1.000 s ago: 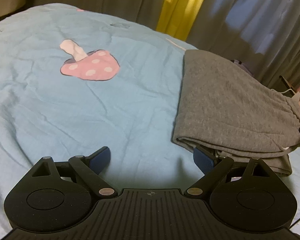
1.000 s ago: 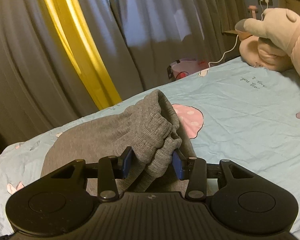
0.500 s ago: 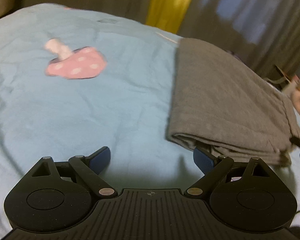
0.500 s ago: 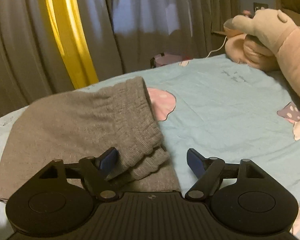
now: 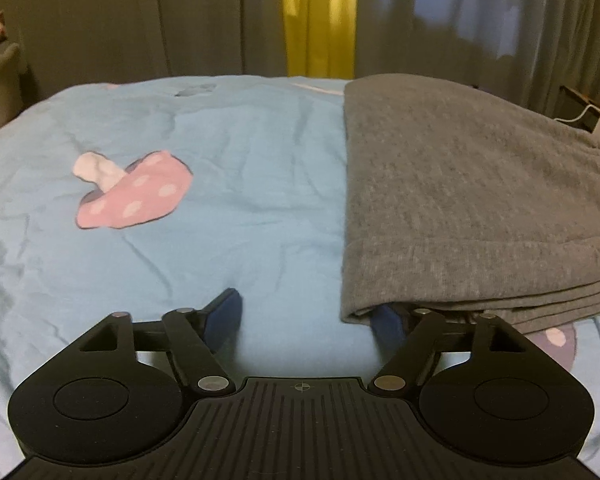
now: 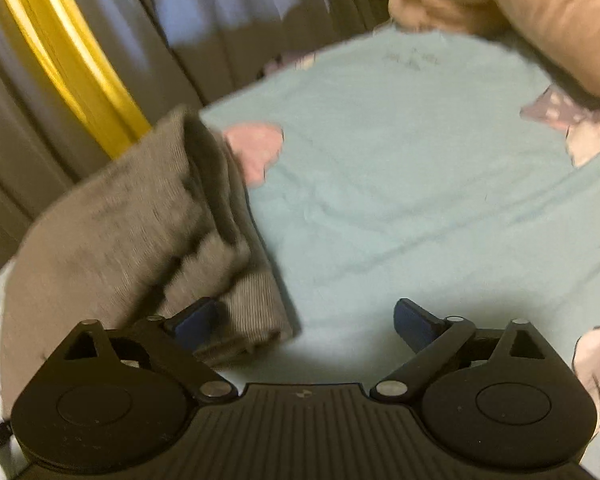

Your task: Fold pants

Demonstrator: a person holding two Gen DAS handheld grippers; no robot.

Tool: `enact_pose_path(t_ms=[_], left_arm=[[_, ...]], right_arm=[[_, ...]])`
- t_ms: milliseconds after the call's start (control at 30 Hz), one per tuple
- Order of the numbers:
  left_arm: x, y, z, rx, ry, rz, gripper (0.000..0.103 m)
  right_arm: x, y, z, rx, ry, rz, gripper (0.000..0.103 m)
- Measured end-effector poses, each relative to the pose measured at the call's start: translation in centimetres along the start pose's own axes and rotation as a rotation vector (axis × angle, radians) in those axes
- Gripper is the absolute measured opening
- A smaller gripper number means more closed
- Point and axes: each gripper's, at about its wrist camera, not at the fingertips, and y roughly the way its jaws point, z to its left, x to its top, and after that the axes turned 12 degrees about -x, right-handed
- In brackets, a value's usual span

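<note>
Two hand-held grippers flanked folded grey pants (image 5: 472,200) on bed (image 5: 220,200). Left hand-held gripper (image 5: 306,316) closing, empty, one finger under fold corner: snag risk. Right hand-held gripper (image 6: 304,320) opening, empty; cuff stack (image 6: 236,292) against finger, could get dragged undone.

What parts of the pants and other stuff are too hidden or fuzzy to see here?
- Left wrist view: the grey pants run off the right edge, so the waist end is cut off.
- Left wrist view: the left gripper has one fingertip tucked under the pants' corner, hidden by cloth.
- Right wrist view: motion blur smears the pants, so layers can't be counted.
- Right wrist view: the plush toy is cut off by the top edge.
</note>
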Motion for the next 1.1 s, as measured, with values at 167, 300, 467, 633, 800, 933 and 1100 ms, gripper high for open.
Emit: enact_pose_path(t_ms=[167,300,467,633,800,933,1100], left_arm=[[-0.2,-0.5,1.0,0.069,-0.053,0.038,0.098],[-0.6,-0.9,0.7,0.096,-0.046,0.123,0.102],[-1.3,-2.4,0.6,0.074,-0.130,0.212,0.103],[-2.6,-5.5,-1.3,0.027,-0.083,0.212,0.103],[-4.8,-10.0,-4.1,-0.035,0.010,0.109,0.103],[-5.8,-13.1,-5.9,-0.087,0.060,0.036,0.103],[-5.4,-17.6,-7.1,-0.094,0.070,-0.124,0.103]], right_arm=[[-0.4,0.0,1.1,-0.032,-0.061,0.005,0.099],[-1.1,-1.0,1.6,-0.073,-0.090,0.019,0.099],[-1.9,-1.7,2.7,-0.214,-0.166,0.122,0.099],[-3.3,-4.7,2.3,-0.035,-0.200,0.144,0.099],[-5.2,-9.4,0.3,0.095,-0.104,0.047,0.099],[-6.3,-13.0,0.3,0.144,-0.123,0.011,0.099],[-7.5,-18.1,2.6,0.187,-0.271,-0.157,0.099]])
